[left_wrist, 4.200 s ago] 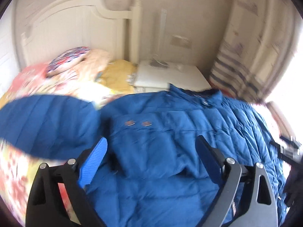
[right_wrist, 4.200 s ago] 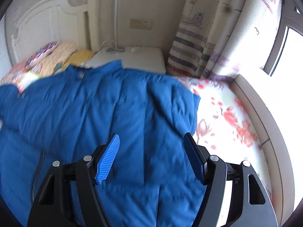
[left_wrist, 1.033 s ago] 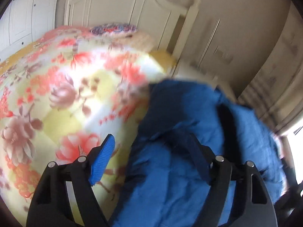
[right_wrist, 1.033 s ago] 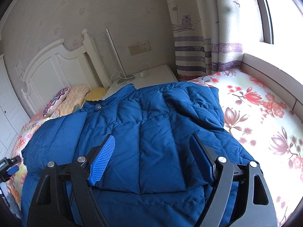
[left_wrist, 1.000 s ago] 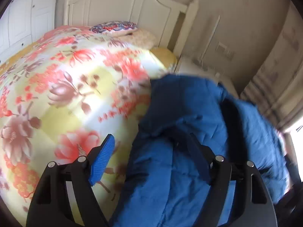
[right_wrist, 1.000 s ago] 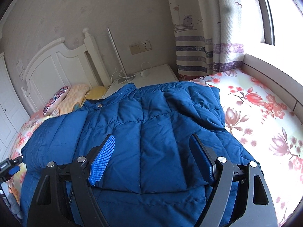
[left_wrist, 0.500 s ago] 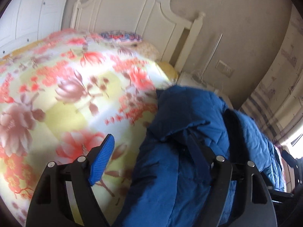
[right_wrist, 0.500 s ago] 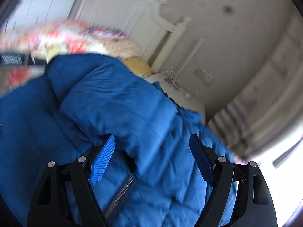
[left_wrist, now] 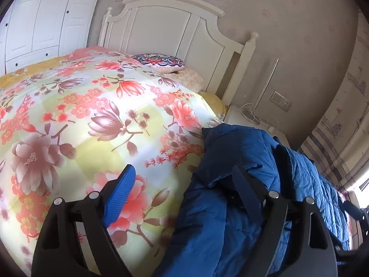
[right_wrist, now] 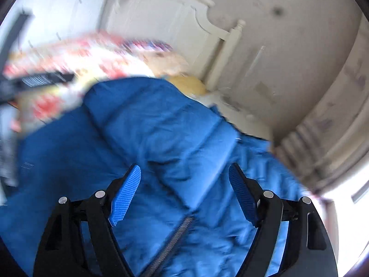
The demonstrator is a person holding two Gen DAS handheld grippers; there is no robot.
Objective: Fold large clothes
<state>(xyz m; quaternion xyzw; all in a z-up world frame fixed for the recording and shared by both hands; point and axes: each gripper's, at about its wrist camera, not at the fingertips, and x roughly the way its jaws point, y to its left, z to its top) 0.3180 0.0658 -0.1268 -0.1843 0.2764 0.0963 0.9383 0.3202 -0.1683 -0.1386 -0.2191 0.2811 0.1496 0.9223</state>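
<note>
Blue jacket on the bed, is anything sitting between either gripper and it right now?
Nothing visible does. The right gripper is open directly over the blue jacket, with its zipper just below the fingers. The left gripper is open at the jacket's edge, where only the floral bedspread lies beside it.

Blue jacket (left_wrist: 230, 219), seemingly floral yellow-pink quilt (left_wrist: 92, 120)

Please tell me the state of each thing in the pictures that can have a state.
Blue jacket: unzipped, bunched, lying on the bed.
Floral quilt: spread flat over the bed.
Left gripper: open, empty.
Right gripper: open, empty, above the jacket.
Wardrobe doors: closed.
</note>
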